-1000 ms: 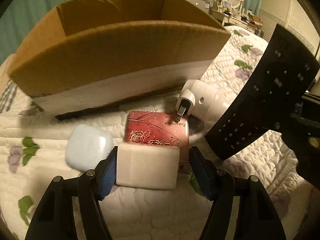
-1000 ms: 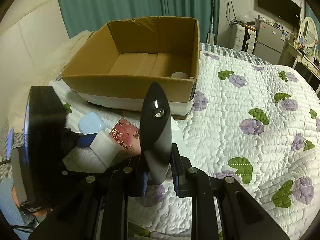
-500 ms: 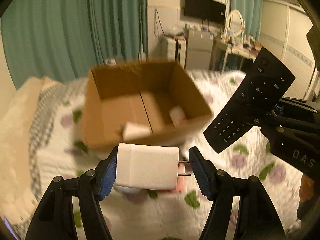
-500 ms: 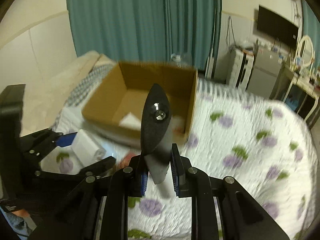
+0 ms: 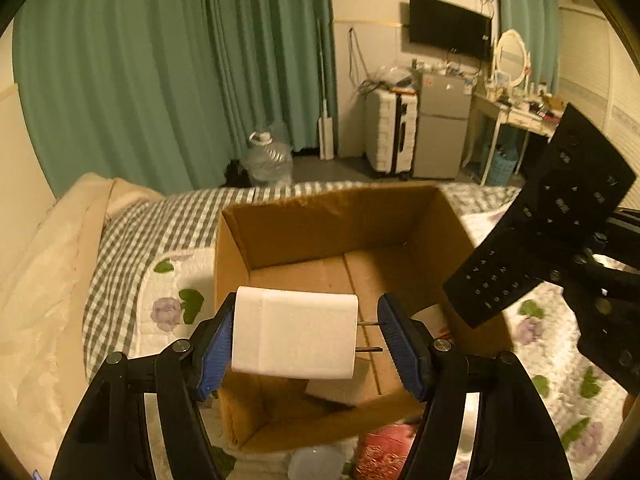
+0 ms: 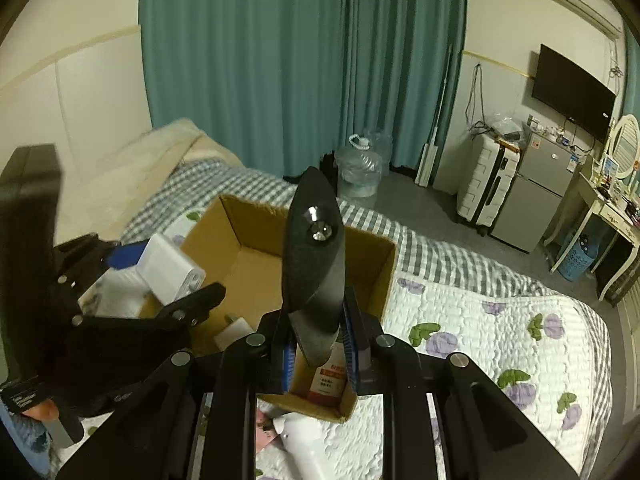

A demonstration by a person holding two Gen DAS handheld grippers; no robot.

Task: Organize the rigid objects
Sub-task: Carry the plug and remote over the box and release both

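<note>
Landmark: an open brown cardboard box [image 5: 340,240] is set on the quilted bedspread; every place below is given relative to it.
Box contents: a small white block [image 6: 234,330] is seen on the box floor, and a white bottle with a red label [image 6: 330,380] is stood against the near wall, as shown in the right wrist view.
Remote: a long black remote control [image 6: 314,264] is clamped between the closed pads of the right gripper [image 6: 316,354]; its long axis is stood nearly upright, above the near rim of the box. In the left wrist view it is seen over the box's right wall.
Charger: a white rectangular plug-in charger [image 5: 294,334] is gripped across its long axis by the left gripper [image 5: 306,344], one pad pressed on its flat end and the other on its two metal prongs; it is held directly above the box opening, towards the near left part.
Deciding relation: the box floor lies straight below both held objects, so only a lowering is judged to be needed; the charger is held deeper over the opening, so the left gripper is judged the nearer to a release.
Outside the box: a red patterned flat case [image 5: 384,454] and a pale blue rounded case [image 5: 316,462] lie just in front of the near wall.
</note>
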